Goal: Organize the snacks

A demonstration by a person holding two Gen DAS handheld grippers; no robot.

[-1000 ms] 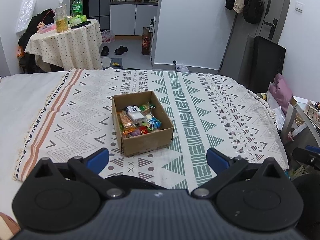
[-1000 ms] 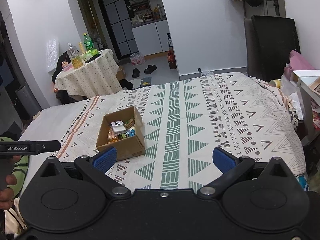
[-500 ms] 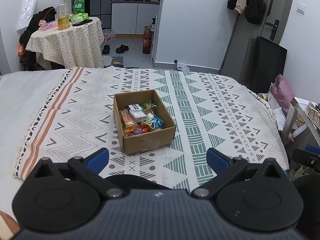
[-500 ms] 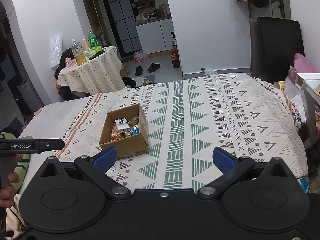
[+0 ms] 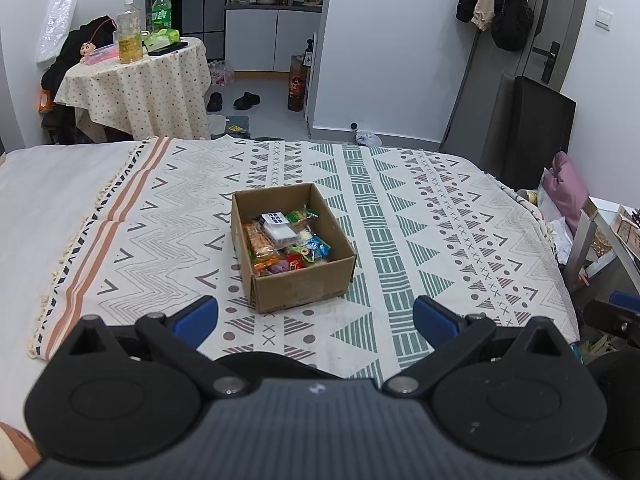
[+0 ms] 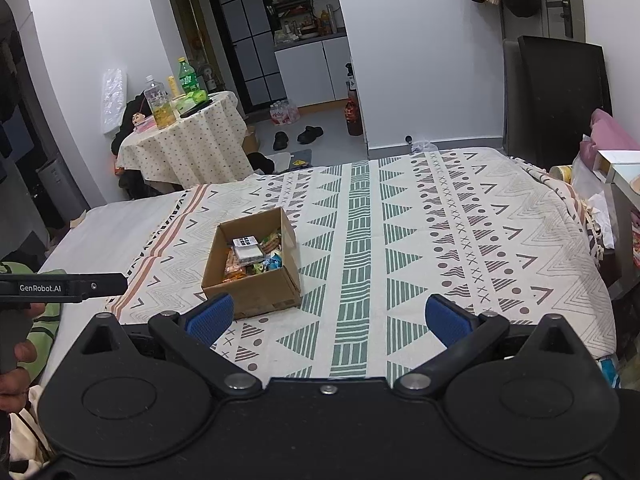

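A cardboard box (image 5: 294, 246) sat on the patterned blanket (image 5: 400, 216) covering the bed, near the middle of the blanket and closer to its near edge than its far one. The box was open-topped and held a heap of wrapped snacks (image 5: 286, 242): a white packet with dark print lay on top, with orange, green, blue and red wrappers beneath and around it. From the right wrist view the same box (image 6: 252, 268) and snacks (image 6: 252, 258) showed left of centre.

Compared with a second ago, the box appeared slightly nearer and more central in the left view; the snacks lay as before.

The left gripper (image 5: 316, 314) hovered short of the box with jaws wide and nothing between them. The right gripper (image 6: 328, 316) was also spread wide and empty, with the box just past its left finger. The left device's body (image 6: 64, 288) and the hand (image 6: 16, 364) holding it showed at the left edge of the right view.

Beyond the bed's far edge stood a round table (image 5: 136, 80) with bottles (image 5: 130, 26) on it, and slippers (image 5: 236, 100) lay on the floor. Nothing lay between the grippers and the box.
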